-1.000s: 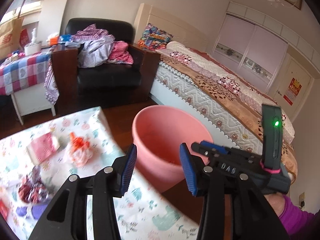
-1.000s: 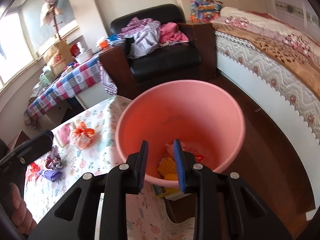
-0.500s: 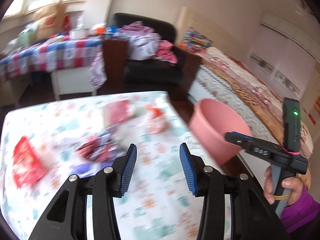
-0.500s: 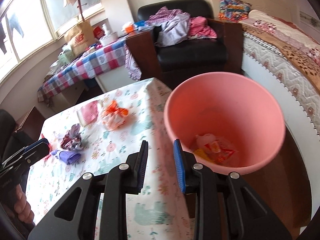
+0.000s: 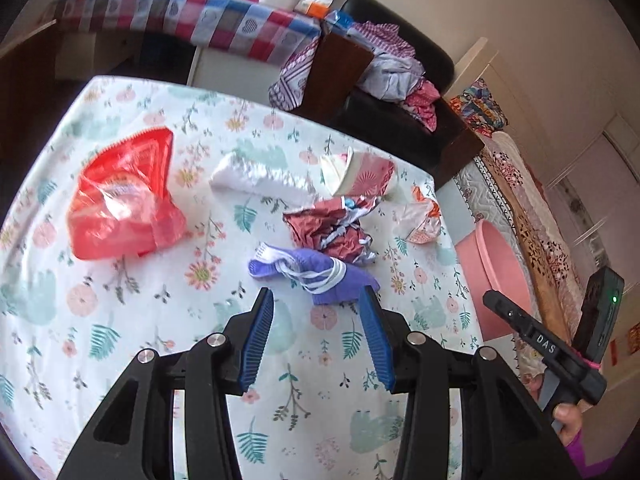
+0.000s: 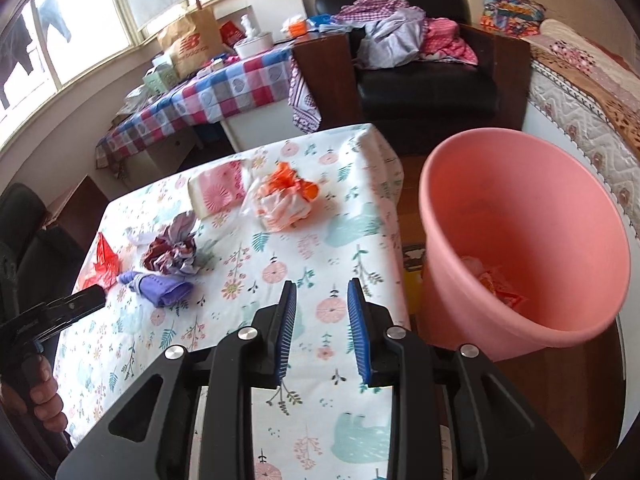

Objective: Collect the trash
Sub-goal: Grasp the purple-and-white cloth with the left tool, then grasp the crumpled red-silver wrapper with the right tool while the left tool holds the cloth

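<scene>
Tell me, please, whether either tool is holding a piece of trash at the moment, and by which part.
Nothing is held. The left tool hangs open just short of the purple wrapper, and the right tool has only bare tablecloth between its fingers.

Location: bedroom of a private home.

A bed [image 6: 580, 80] with a quilted patterned cover is seen along one wall, and a black armchair [image 6: 424, 76] piled with loose clothes [image 6: 396, 36] is placed beside it. A side table under a checked cloth [image 6: 208, 100], loaded with household items and a paper shopping bag [image 6: 192, 40], is set below a window [image 6: 72, 36]. A table in a floral cloth [image 5: 120, 320] is shown in the foreground, and closet doors [image 5: 600, 184] are visible beyond the bed.
</scene>
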